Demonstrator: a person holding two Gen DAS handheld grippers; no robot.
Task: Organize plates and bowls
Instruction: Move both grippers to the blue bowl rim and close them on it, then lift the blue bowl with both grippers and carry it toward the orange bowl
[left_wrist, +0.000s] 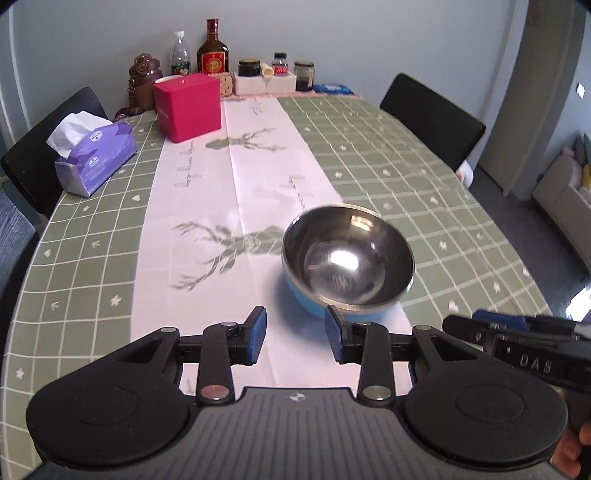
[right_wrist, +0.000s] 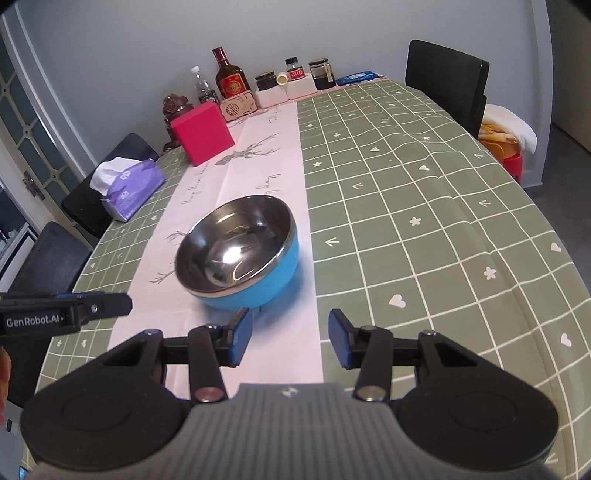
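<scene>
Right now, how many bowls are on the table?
1: a blue bowl with a steel interior sits upright on the white runner, just ahead of both tools. No plates show; others may lie outside view.

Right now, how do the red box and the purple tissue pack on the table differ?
The red box is a plain, closed, stiff cube; the purple tissue pack is a long, low, soft pack with printed markings. The red box shows nothing coming out, while white tissue sticks out of the tissue pack's top. The red box stands partly on the white runner; the tissue pack lies on the green cloth. Both sit beyond the bowl.
</scene>
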